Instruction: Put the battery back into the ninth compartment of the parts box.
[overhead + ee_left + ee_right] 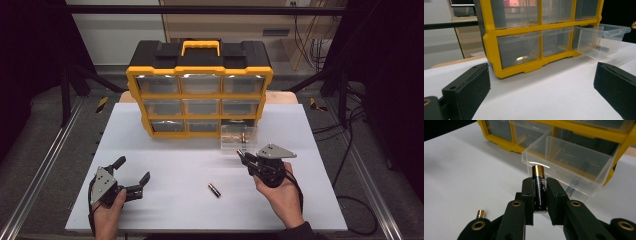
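My right gripper [539,185] is shut on a black and gold battery [539,187], held upright between the pads just in front of a clear drawer [571,162]. That drawer [239,136] is pulled out of the bottom right slot of the yellow and black organizer [200,90] and holds another battery [599,47]. In the high view the right gripper [242,155] hovers at the drawer's near edge. A second battery [214,190] lies on the white table. My left gripper [132,170] rests at the front left, open and with nothing between its pads [469,92].
The organizer has several clear drawers and a yellow handle [200,47] on top. The white table top [165,170] ends near my hands. Dark frame rails [40,165] run along both sides, and cables [350,165] trail off the right edge.
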`<state>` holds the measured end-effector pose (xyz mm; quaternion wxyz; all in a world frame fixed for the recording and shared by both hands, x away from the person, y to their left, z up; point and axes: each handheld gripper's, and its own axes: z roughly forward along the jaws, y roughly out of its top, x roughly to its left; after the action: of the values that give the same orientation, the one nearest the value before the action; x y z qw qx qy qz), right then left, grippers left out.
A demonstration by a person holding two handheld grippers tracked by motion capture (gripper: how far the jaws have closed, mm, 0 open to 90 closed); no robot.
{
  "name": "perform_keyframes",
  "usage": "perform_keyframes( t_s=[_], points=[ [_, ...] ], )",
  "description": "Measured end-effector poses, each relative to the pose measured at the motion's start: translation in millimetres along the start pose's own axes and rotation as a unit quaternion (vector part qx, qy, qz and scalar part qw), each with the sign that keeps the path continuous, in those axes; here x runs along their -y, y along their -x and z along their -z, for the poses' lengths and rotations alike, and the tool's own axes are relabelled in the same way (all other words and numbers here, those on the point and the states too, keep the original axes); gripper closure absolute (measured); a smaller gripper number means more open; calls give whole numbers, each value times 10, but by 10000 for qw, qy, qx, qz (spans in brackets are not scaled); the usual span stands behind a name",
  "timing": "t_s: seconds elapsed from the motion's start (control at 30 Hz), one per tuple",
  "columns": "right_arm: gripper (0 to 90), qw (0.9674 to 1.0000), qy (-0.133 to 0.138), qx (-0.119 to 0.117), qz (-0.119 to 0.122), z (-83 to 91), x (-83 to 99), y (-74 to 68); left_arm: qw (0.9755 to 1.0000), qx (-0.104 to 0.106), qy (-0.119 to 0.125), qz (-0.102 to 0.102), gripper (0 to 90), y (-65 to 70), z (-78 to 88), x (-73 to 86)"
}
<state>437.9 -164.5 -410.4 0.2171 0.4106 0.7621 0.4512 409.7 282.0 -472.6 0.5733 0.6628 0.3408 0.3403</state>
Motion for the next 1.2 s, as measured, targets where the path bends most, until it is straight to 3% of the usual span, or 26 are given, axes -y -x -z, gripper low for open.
perform_keyframes(
  t_s=[0.27,0.57,1.2],
  points=[
    [768,9997,144,84,159,89,-282,29,10000,-8,19,11,4,-3,-2,-3],
    [768,9989,245,216,339,71,-560,90,10000,-5,37,13,4,-5,3,-7],
    [768,9983,131,327,460,-74,-906,274,10000,10,21,-32,5,0,-4,-12]
  ],
)
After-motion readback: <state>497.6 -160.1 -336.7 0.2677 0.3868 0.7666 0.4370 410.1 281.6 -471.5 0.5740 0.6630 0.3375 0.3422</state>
